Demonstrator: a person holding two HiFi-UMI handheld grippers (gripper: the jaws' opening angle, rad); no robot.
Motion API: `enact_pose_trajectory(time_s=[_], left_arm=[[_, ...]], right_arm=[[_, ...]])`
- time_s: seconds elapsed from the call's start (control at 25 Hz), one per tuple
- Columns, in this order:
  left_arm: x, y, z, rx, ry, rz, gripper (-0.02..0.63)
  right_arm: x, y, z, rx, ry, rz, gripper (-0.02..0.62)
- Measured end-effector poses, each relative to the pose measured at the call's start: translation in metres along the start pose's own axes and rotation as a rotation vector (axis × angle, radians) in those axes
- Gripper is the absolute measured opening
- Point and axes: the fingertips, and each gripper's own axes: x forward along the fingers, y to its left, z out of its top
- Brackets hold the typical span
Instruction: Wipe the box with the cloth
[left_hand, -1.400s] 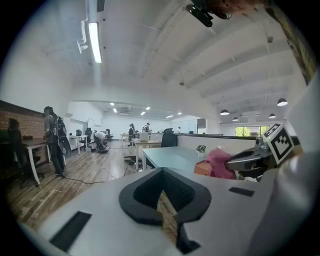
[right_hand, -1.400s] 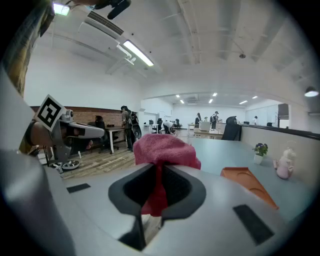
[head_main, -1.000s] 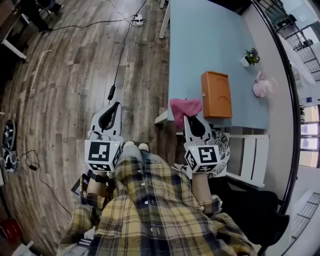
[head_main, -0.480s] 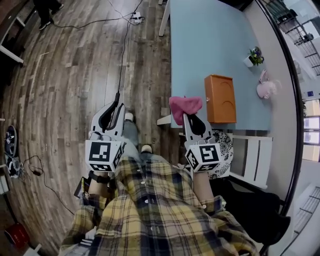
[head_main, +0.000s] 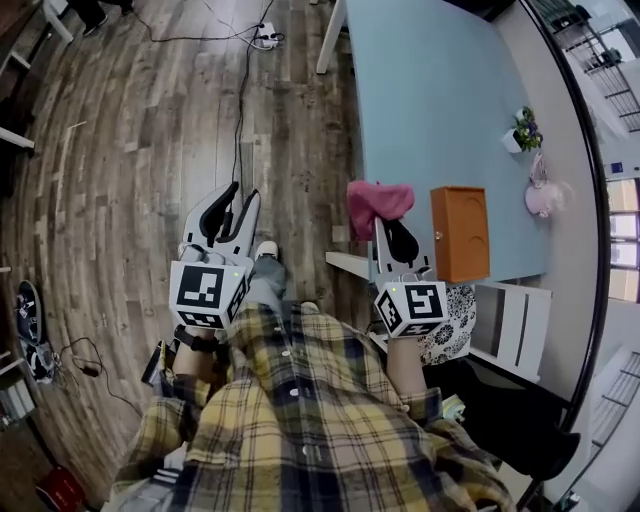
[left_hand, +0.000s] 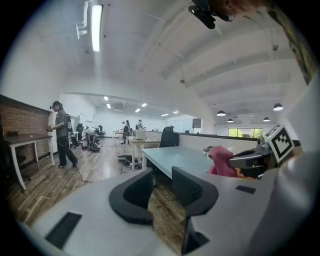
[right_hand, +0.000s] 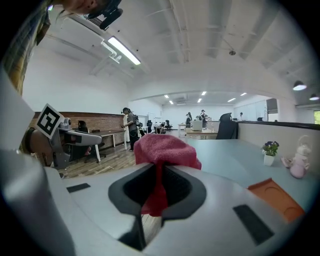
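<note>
The orange box (head_main: 460, 233) lies flat near the front edge of the light-blue table (head_main: 420, 100); its corner also shows in the right gripper view as the box (right_hand: 275, 197). My right gripper (head_main: 386, 226) is shut on the pink cloth (head_main: 374, 200), held in the air by the table's left front corner, left of the box and apart from it. The cloth (right_hand: 162, 150) bunches above the jaws of that gripper (right_hand: 159, 185). My left gripper (head_main: 243, 195) hangs over the wooden floor, its jaws opening with nothing between them (left_hand: 162, 187).
A small potted plant (head_main: 522, 130) and a pink figurine (head_main: 545, 195) stand at the table's right side. A white chair (head_main: 500, 310) sits at the table's front. Cables and a power strip (head_main: 265, 30) lie on the floor. People stand far off (left_hand: 62, 135).
Both grippers have moved forward towards the table, and the table and box have shifted right in view. The left gripper's jaws, shut before, now stand apart. The cloth stays in the right gripper.
</note>
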Motion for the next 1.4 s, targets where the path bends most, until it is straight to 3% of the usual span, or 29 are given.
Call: enact_pose_trajectory(time_s=[0.52, 0.96, 1.4], left_arm=[[0.064, 0.061, 0.01, 0.03, 0.042, -0.151, 0.15], [0.098, 0.054, -0.006, 0.008, 0.096, -0.248, 0.169], [0.174, 0.039, 0.009, 0.054, 0.108, -0.318, 0.172]], right_arm=[[0.061, -0.008, 0.008, 0.048, 0.045, -0.183, 0.046], [0.055, -0.033, -0.012, 0.088, 0.112, -0.299, 0.046], [0.082, -0.096, -0.012, 0.12, 0.097, -0.382, 0.046]])
